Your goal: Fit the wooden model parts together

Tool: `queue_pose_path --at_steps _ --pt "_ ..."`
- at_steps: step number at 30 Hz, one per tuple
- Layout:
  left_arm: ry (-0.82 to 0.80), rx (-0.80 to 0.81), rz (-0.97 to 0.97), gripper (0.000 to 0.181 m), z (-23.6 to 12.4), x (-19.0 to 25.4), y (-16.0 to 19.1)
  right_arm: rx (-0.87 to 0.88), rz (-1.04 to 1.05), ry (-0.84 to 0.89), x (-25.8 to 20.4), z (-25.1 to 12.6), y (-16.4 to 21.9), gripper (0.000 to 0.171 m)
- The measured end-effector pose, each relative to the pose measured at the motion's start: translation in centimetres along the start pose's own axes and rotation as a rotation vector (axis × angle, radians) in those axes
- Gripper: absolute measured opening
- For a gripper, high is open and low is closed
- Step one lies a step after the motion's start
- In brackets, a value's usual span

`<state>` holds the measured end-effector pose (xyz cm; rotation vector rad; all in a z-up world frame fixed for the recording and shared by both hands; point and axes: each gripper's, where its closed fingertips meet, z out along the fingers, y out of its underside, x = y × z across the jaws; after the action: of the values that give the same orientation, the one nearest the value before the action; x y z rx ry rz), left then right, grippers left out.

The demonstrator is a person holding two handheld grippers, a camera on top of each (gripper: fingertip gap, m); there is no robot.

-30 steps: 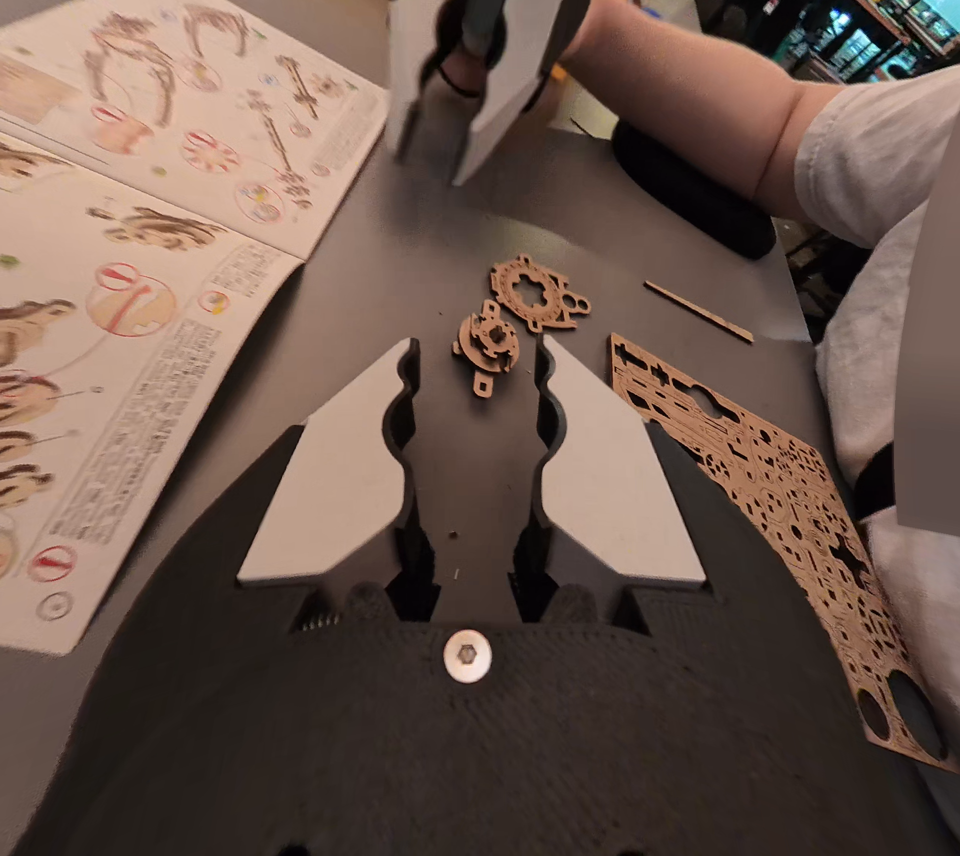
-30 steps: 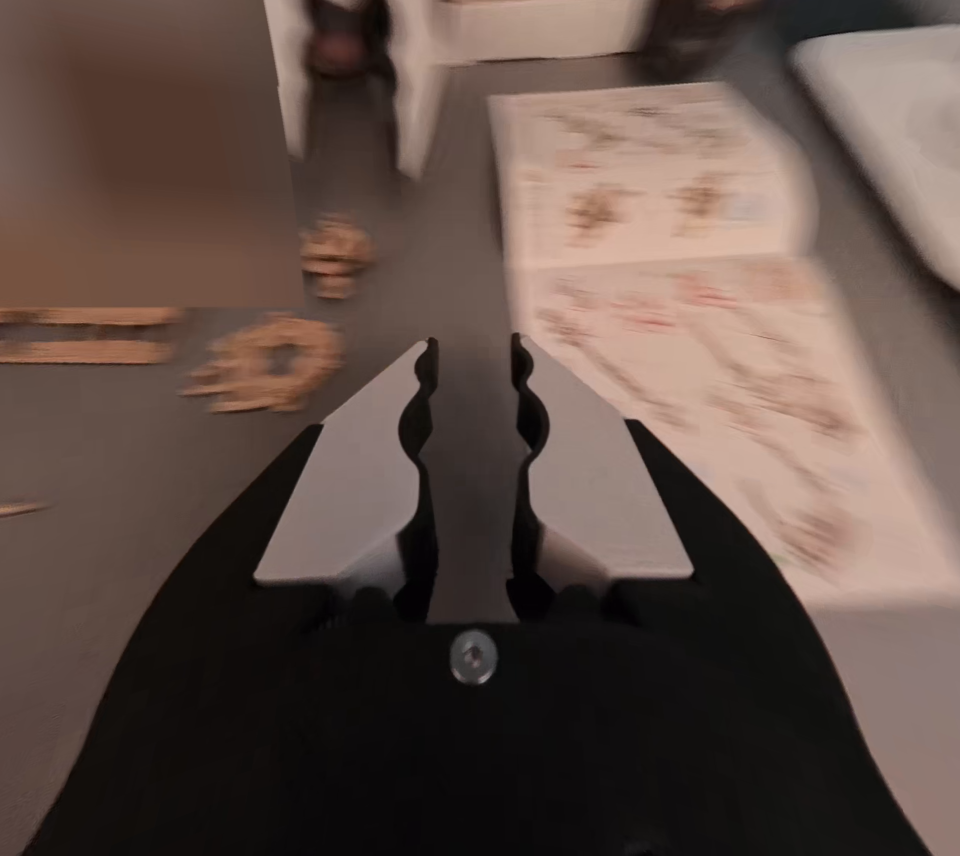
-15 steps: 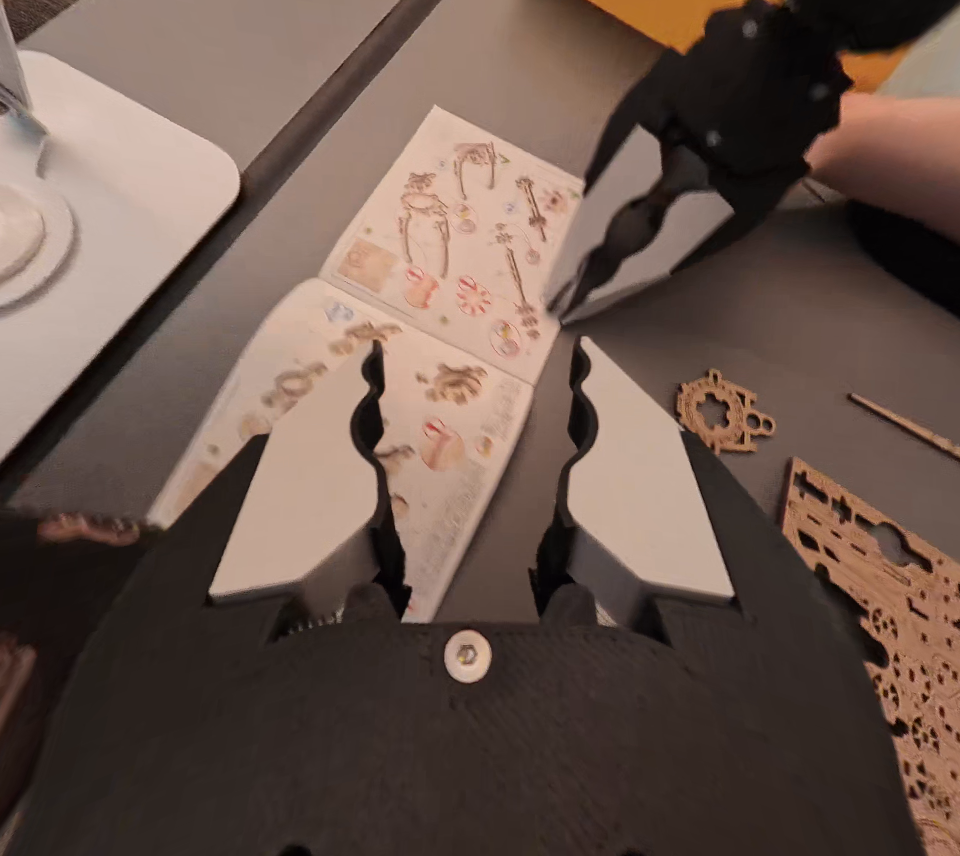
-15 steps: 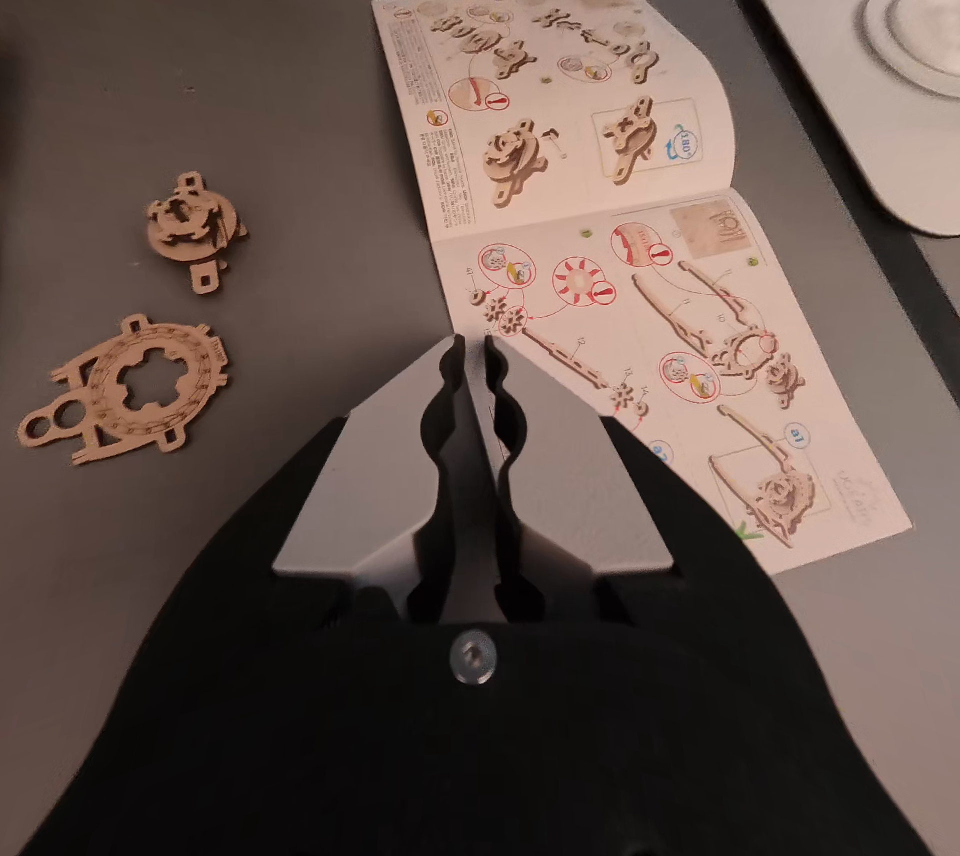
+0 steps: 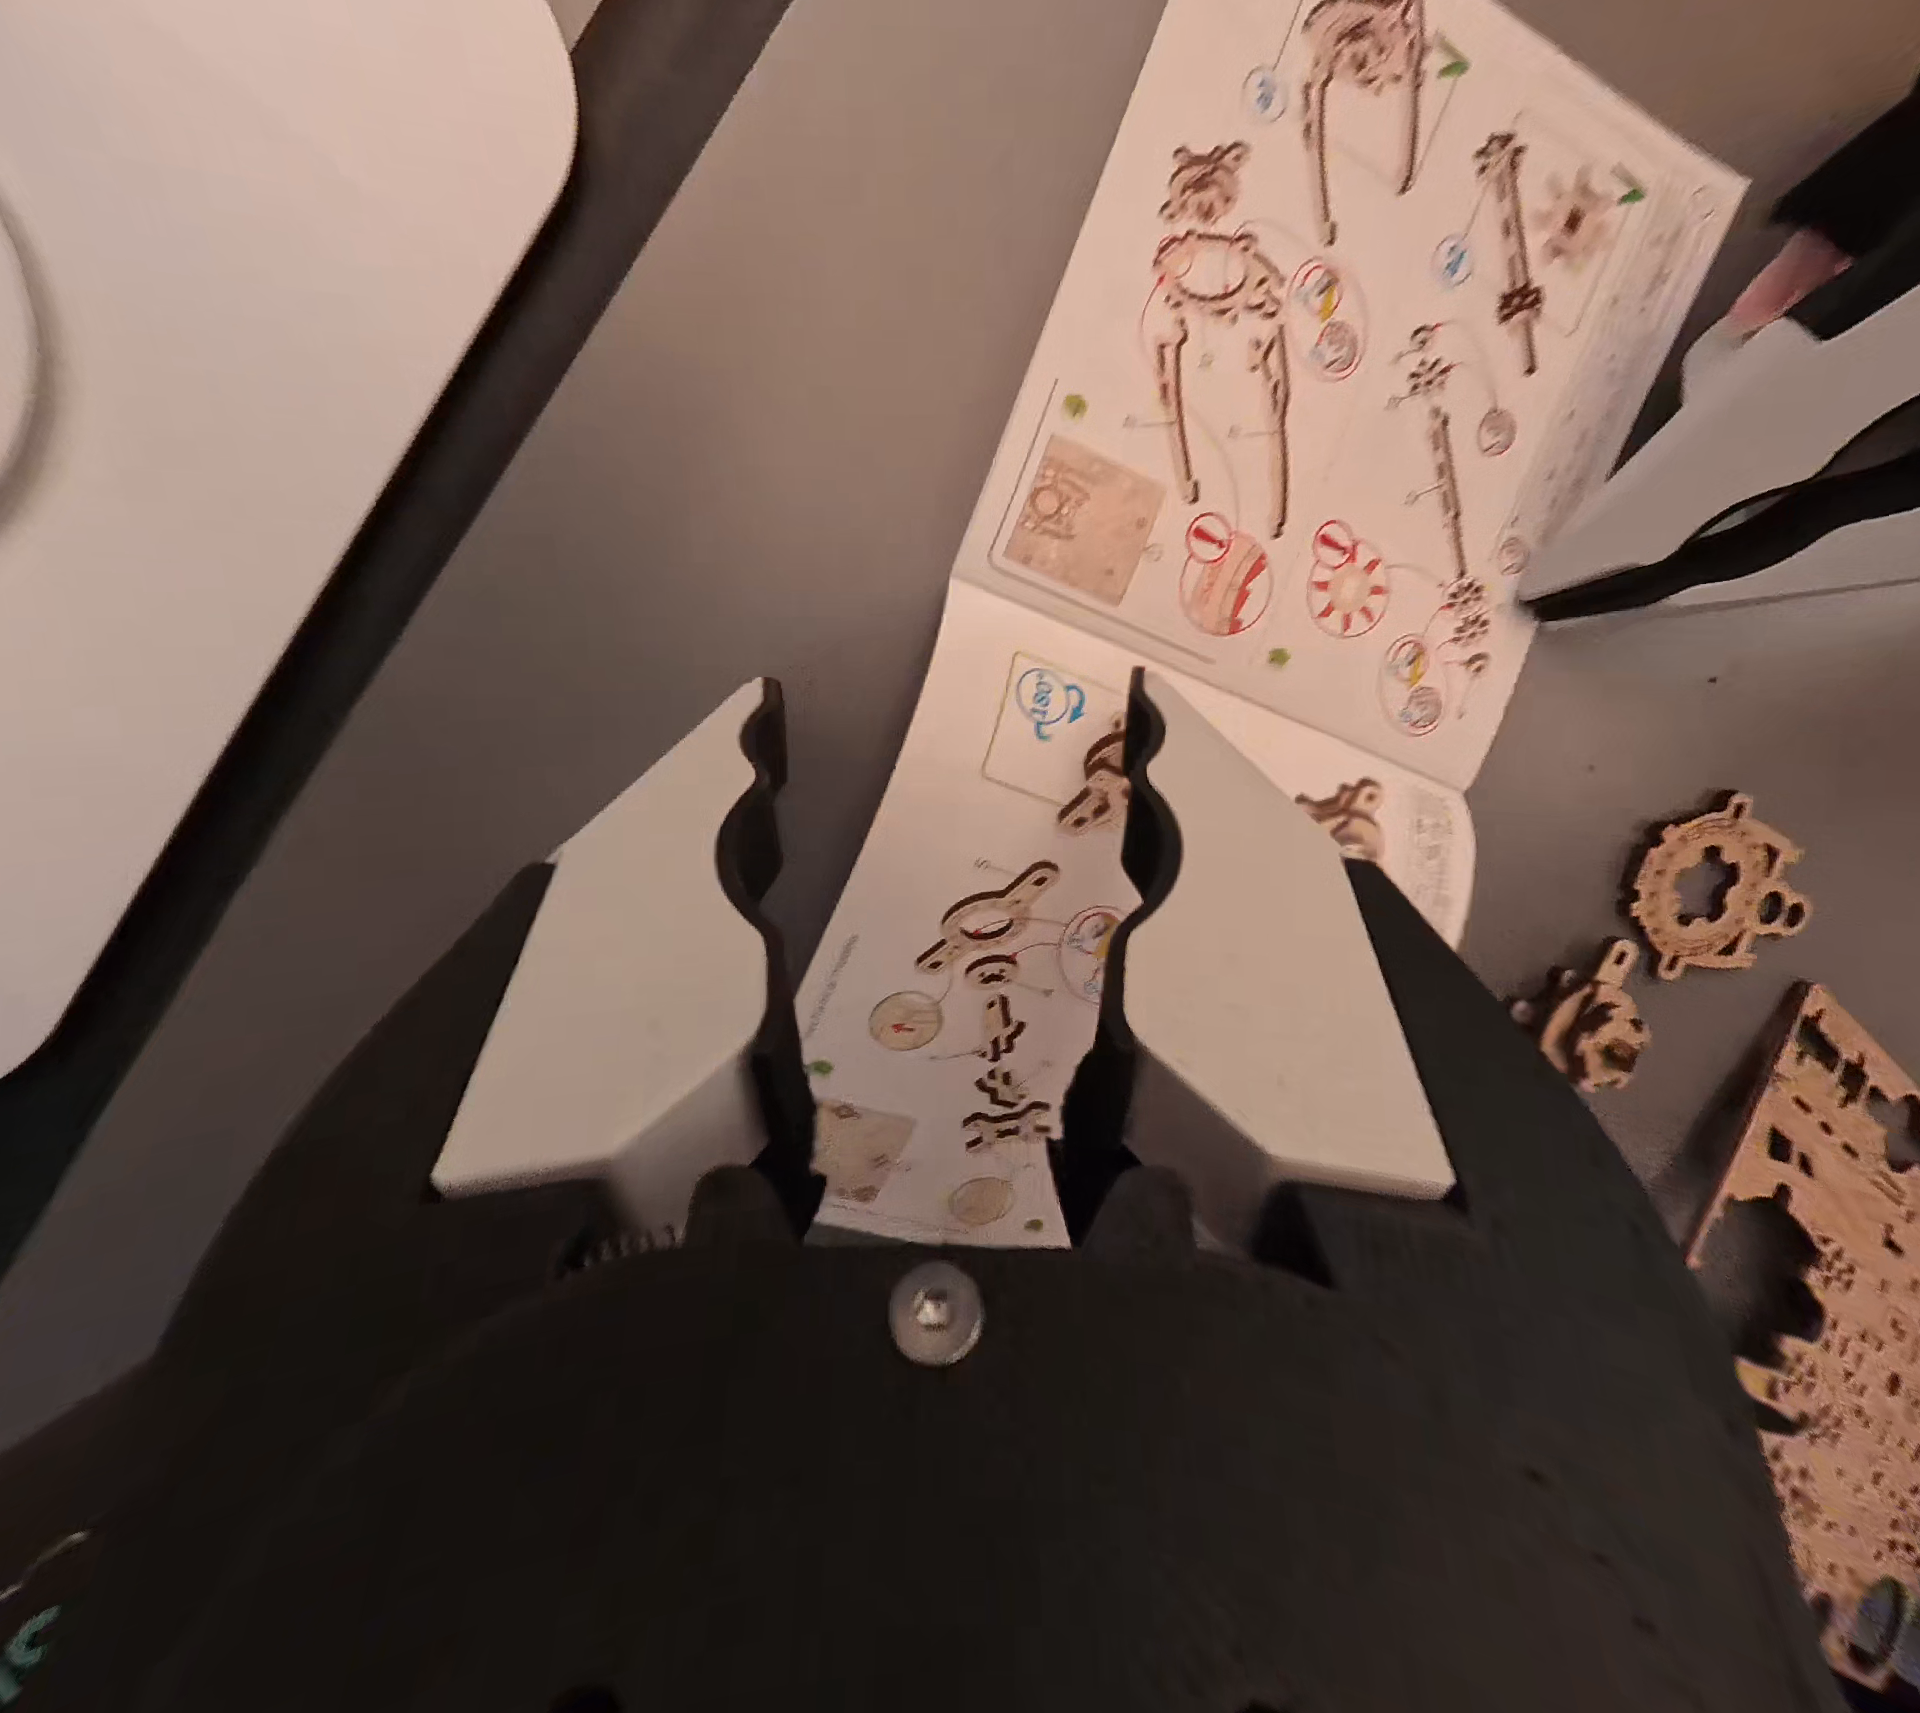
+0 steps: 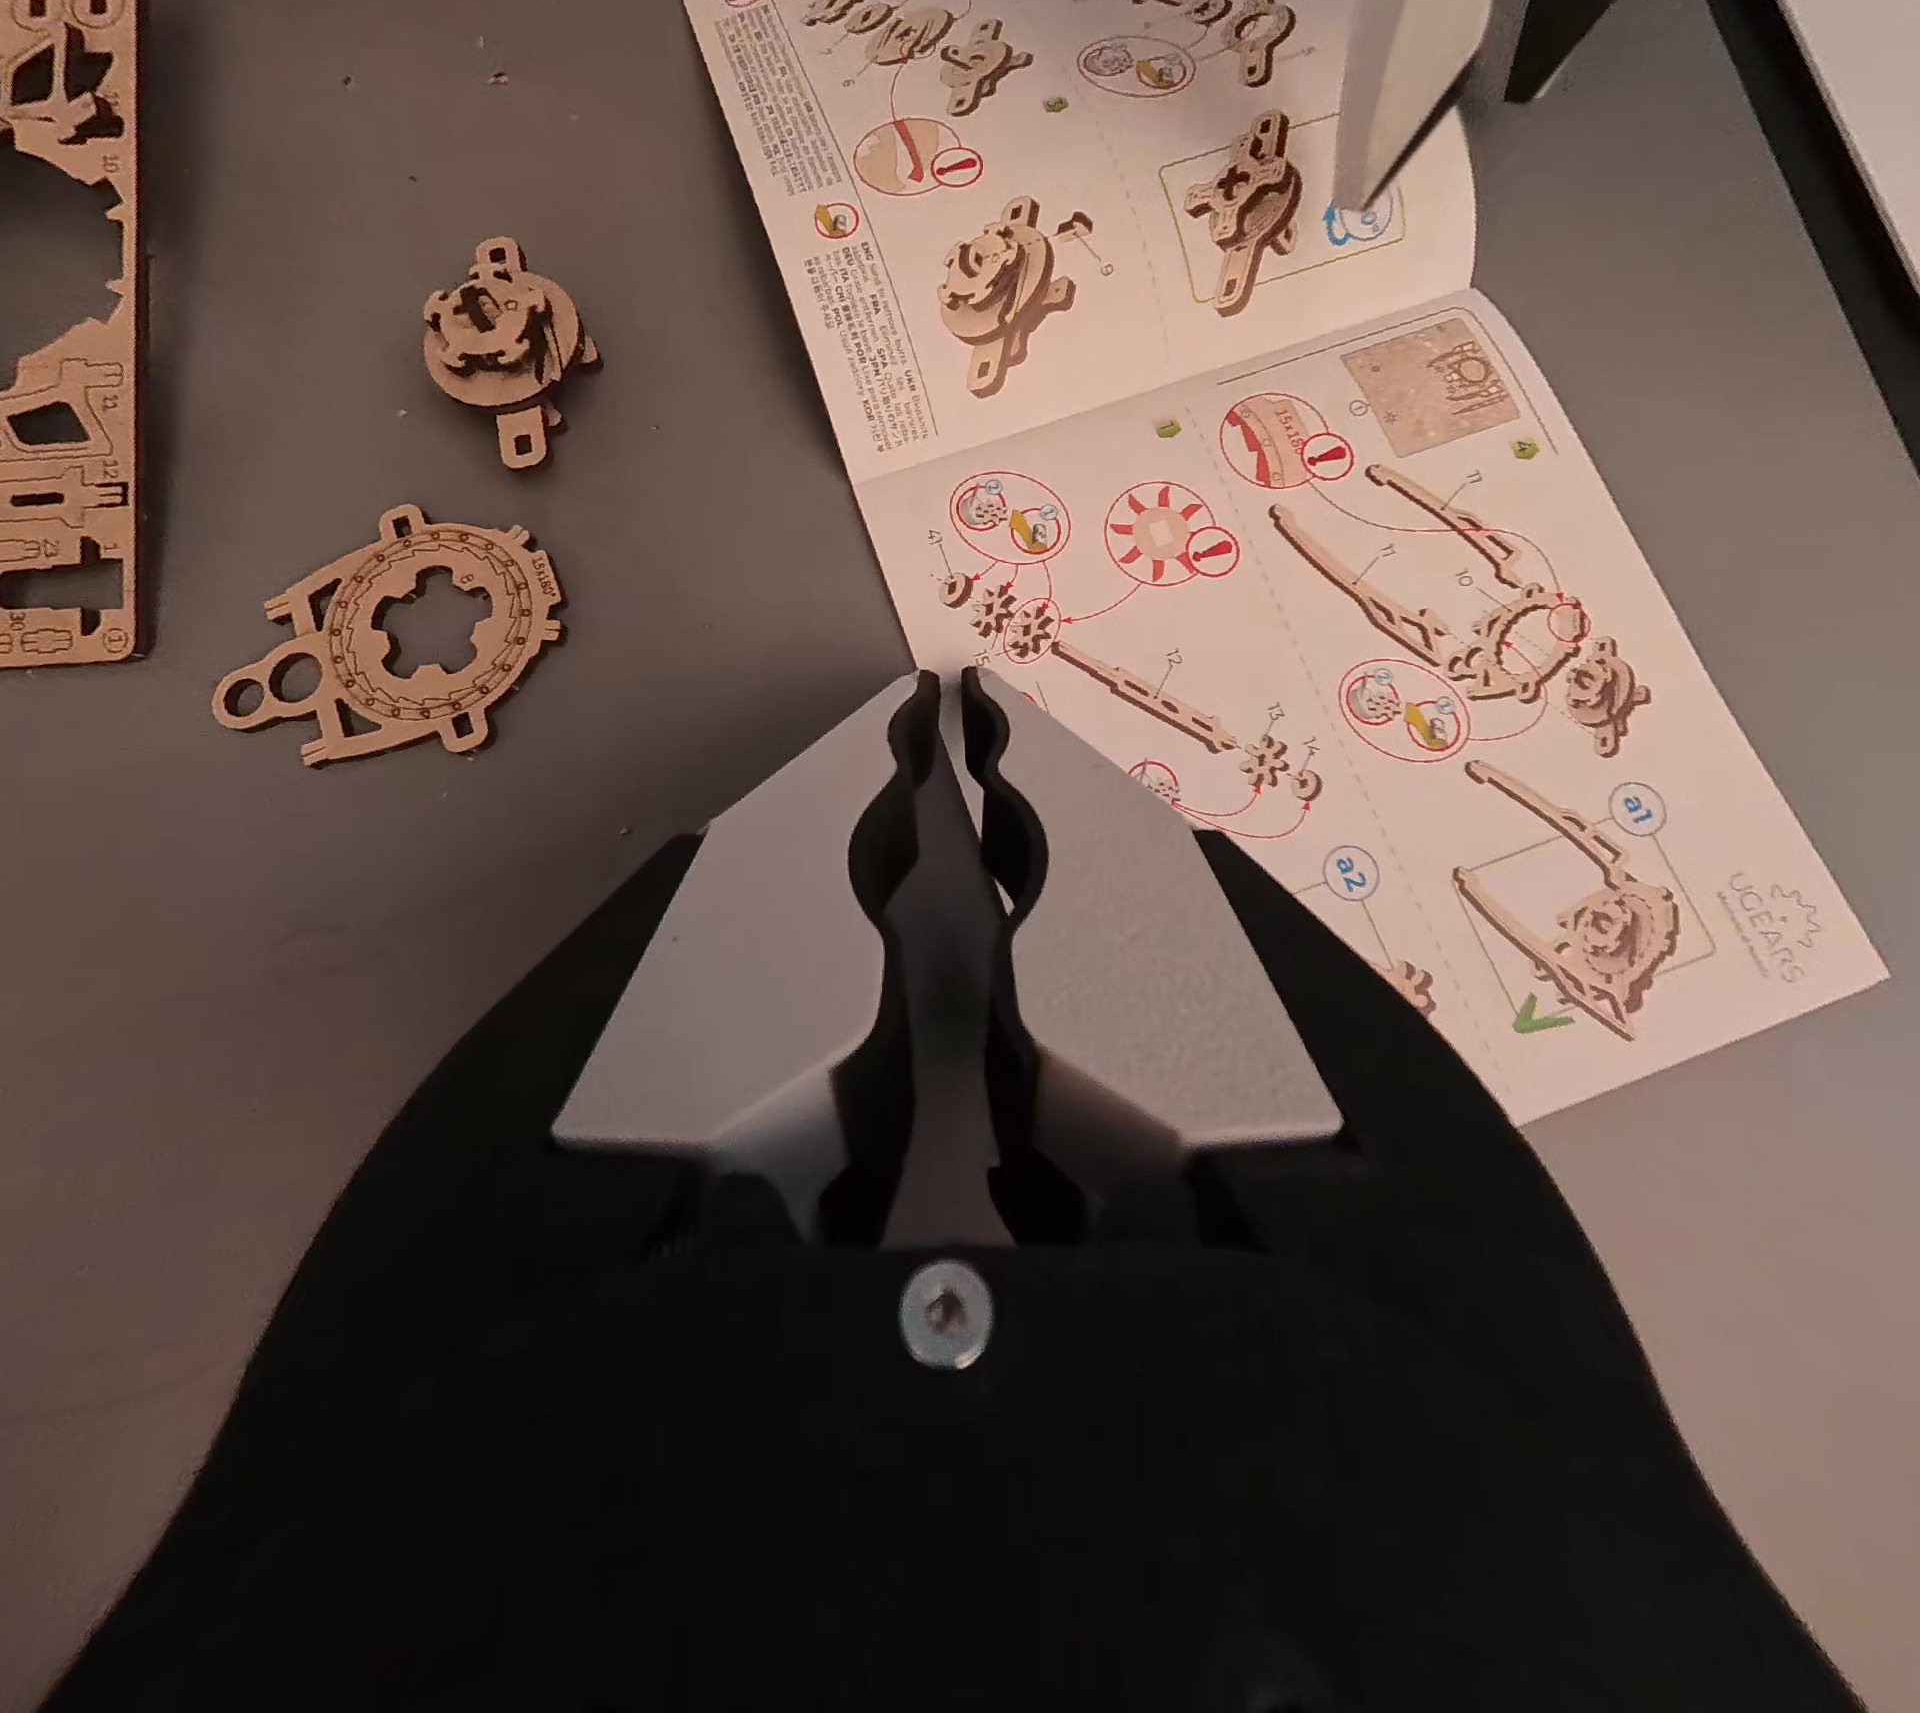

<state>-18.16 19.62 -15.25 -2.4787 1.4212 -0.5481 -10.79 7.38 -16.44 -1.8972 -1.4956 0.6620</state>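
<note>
A small assembled wooden part (image 6: 504, 344) and a flat ring-shaped wooden part (image 6: 400, 635) lie apart on the grey table, left of my right gripper (image 6: 948, 678). That gripper is shut and empty, its tips at the booklet's left edge. My left gripper (image 5: 951, 687) is open and empty, low over the open instruction booklet (image 5: 1351, 313). In the right wrist view the left gripper (image 6: 1455, 136) comes down onto the booklet's (image 6: 1247, 416) far page. The ring part (image 5: 1714, 884) and the small assembly (image 5: 1590, 1019) lie to the left gripper's right.
A punched wooden parts sheet (image 6: 62, 261) lies at the far left of the parts; it also shows in the left wrist view (image 5: 1839, 1248). A white rounded base (image 5: 208, 313) sits beyond a dark table gap. The right gripper (image 5: 1558, 603) reaches in from the right.
My left gripper has swung left away from the wooden parts and come low over the booklet. My right gripper has closed further and moved nearer the booklet's edge.
</note>
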Motion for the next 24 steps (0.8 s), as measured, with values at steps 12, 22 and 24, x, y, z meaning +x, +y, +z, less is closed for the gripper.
queue_pose_path --at_steps 12,22,24 --pt "0.174 0.002 -0.066 0.069 0.2 1.0 0.0 0.011 -0.027 -0.012 0.0 0.0 0.0 0.004" --pt "0.214 -0.035 0.015 0.038 0.4 2.4 1.0 0.004 -0.070 0.015 -0.2 0.0 -0.1 0.003" --pt "0.250 -0.001 0.013 0.033 -0.1 2.9 0.5 0.001 -0.084 0.023 -0.2 0.1 -0.1 0.002"
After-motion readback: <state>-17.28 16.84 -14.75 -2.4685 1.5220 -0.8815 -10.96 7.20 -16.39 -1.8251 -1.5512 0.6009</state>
